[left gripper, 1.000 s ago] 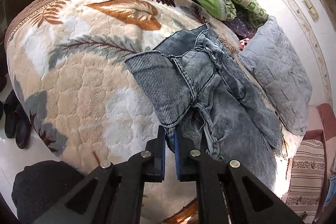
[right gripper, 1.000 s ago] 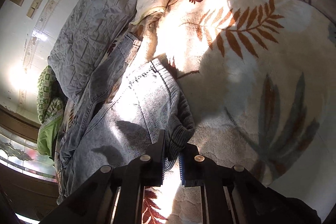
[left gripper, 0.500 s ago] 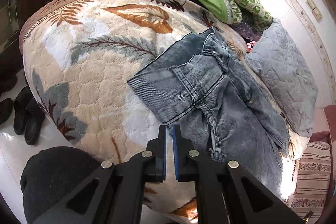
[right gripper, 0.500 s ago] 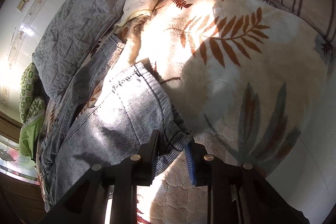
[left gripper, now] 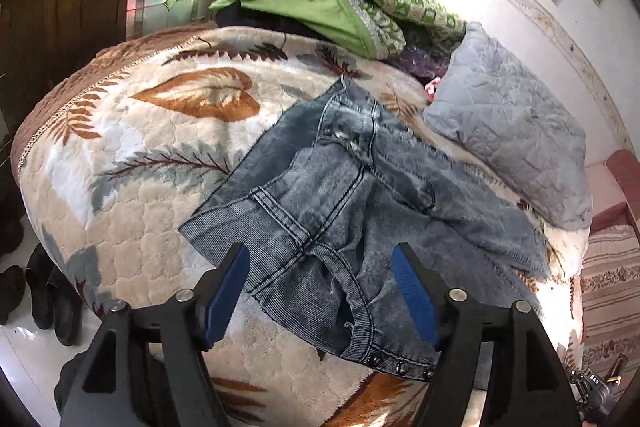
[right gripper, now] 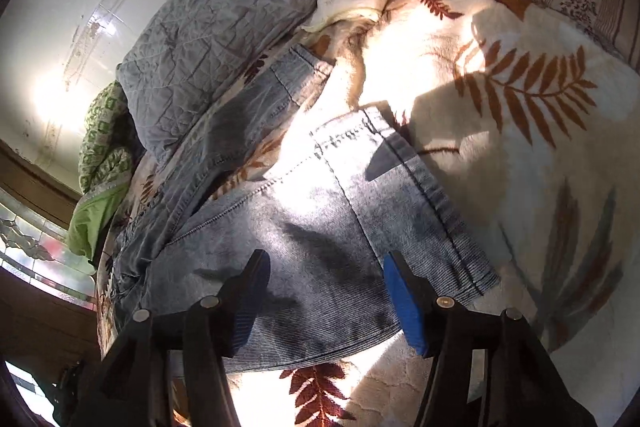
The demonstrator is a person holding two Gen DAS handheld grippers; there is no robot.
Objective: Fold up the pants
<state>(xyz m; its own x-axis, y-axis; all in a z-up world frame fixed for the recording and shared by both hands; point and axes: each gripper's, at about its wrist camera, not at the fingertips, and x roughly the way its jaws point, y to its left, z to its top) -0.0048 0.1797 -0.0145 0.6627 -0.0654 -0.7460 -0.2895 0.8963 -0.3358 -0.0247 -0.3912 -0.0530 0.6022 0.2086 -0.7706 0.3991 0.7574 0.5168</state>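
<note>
Since both claws hang spread w/ nothing between the blue pads, the pants (left gripper: 340,195) lie loose on the bed (left gripper: 132,187), near its front edge, over the leaf-print fleece blanket (right gripper: 520,131). Left claw (left gripper: 320,291) hovers over the waist end: ribbed waistband corner toward the bed's left side, fly w/ a row of snaps near the front edge, fabric bunched and partly doubled over itself. Right claw (right gripper: 324,295) hovers over a flat denim panel w/ a ribbed band along its right edge; one leg runs off toward the grey quilt (right gripper: 224,27) at the far side. Judging by look: washed denim, mid-weight, soft & floppy but thicker at seams, not slippery on the plush fleece, not fragile; it'll likely drag and wrinkle rather than slide. Best holds prob. the stiffer parts: ribbed waistband corner for the left, band/hem corner for the right, pinching thru both layers so the under layer doesn't lag. Avoid grabbing mid-panel, which would probably just tent. Lift corners together, keep tension between them. Can't tell how the far leg lies under the quilt edge.
</note>
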